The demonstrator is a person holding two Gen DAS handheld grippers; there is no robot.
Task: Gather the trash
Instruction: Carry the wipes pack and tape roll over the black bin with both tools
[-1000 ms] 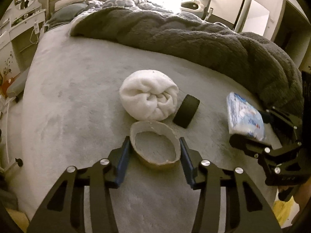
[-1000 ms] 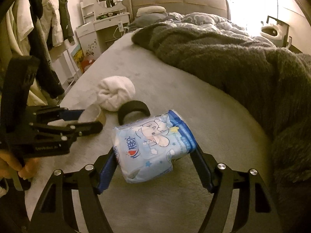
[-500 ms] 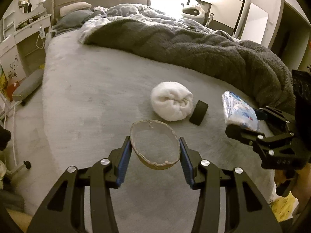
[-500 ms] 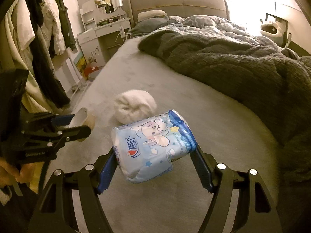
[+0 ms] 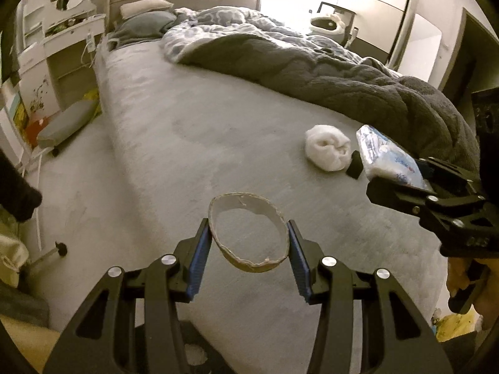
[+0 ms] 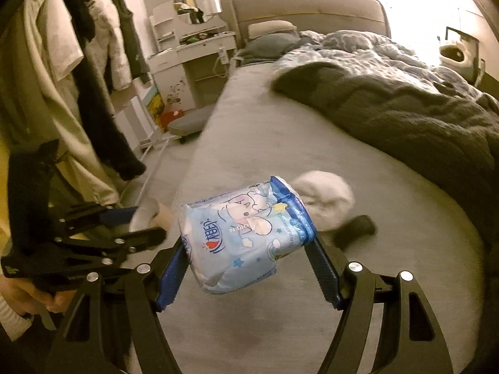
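My left gripper (image 5: 248, 237) is shut on an empty cardboard tape ring (image 5: 249, 257), squeezed to an oval and held above the grey bed (image 5: 193, 143). My right gripper (image 6: 246, 249) is shut on a blue tissue pack (image 6: 246, 237) with cartoon print, also lifted off the bed; the pack shows at right in the left wrist view (image 5: 386, 155). A white balled-up cloth (image 5: 327, 151) and a black tape roll (image 5: 354, 168) lie on the bed further off. The left gripper appears at left in the right wrist view (image 6: 134, 227).
A dark grey blanket (image 5: 327, 78) covers the far right of the bed. A white dresser (image 6: 193, 62) and hanging clothes (image 6: 78, 78) stand to the left. A grey wheeled stool (image 5: 65, 121) is on the floor beside the bed. Something yellow (image 5: 452, 327) lies low at right.
Both grippers have lifted and pulled back from the bed with the ring and the tissue pack. The white cloth and black roll stay on the bed and look smaller.
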